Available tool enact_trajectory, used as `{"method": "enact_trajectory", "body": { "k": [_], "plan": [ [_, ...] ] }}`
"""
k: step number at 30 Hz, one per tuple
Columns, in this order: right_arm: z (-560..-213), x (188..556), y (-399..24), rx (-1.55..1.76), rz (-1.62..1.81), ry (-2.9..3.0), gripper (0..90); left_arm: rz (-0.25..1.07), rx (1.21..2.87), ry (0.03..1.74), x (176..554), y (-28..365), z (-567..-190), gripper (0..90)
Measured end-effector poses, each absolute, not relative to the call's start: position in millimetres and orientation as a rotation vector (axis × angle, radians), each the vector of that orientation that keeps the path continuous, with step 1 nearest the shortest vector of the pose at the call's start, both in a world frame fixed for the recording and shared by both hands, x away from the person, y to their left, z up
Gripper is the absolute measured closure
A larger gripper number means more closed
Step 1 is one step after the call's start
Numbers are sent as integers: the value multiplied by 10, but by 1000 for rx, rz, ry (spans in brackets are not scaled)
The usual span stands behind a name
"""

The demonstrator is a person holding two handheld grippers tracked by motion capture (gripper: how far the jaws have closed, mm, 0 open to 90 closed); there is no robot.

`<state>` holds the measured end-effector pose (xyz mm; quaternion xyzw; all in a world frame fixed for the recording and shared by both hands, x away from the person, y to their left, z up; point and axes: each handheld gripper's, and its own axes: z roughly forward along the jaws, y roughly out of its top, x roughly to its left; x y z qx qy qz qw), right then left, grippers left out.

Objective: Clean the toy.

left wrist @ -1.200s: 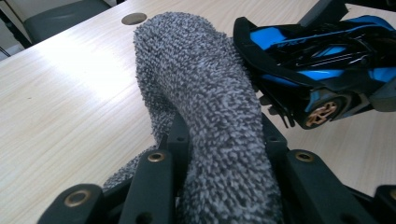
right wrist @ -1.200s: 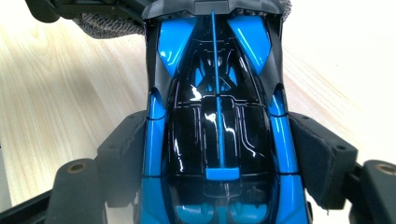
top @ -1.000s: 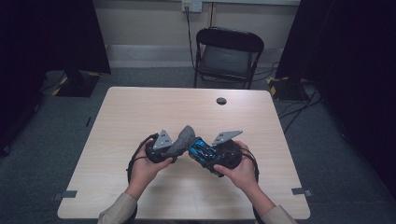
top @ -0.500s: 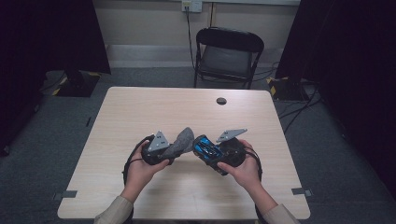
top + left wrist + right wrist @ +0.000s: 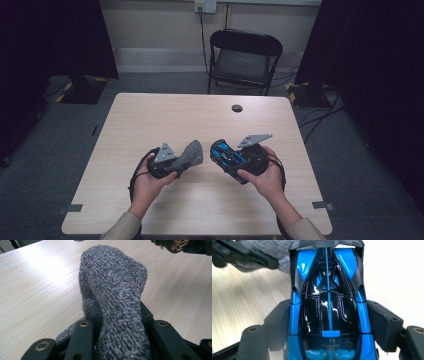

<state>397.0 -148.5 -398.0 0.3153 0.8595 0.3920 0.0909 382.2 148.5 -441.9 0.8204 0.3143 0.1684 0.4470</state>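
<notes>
A grey terry cloth [image 5: 191, 153] is pinched in my left gripper [image 5: 178, 161], which is held a little above the light wooden table [image 5: 150, 120] at its near middle. In the left gripper view the cloth [image 5: 115, 285] bulges up and forward between the black jaws of the left gripper [image 5: 117, 315]. My right gripper [image 5: 231, 160] is shut on a blue and black toy car [image 5: 226, 154], whose nose points left toward the cloth. In the right gripper view the pads of the right gripper [image 5: 329, 322] press on both flanks of the car [image 5: 328, 302]. A small gap separates the car and the cloth.
A small black round disc [image 5: 237, 108] lies near the table's far edge. A black folding chair [image 5: 245, 55] stands beyond the table. Black cables loop from both grippers by the wrists. Tape marks sit at the table's near corners.
The right hand with the car has drawn slightly to the right, opening a small gap to the cloth. The left hand has stayed in place.
</notes>
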Motion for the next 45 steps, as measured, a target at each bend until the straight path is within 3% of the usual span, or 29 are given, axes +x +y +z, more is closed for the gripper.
{"method": "enact_trajectory", "body": {
  "k": [11, 45],
  "plan": [
    [-3923, 3979, -1345, 912, 1183, 2553, 262, 305, 1992, 689, 3820, 1059, -4435, 671],
    [-3952, 4169, -1179, 993, 1128, 2501, 262, 242, 2104, 535, 3677, 766, -4477, 673]
  ]
}}
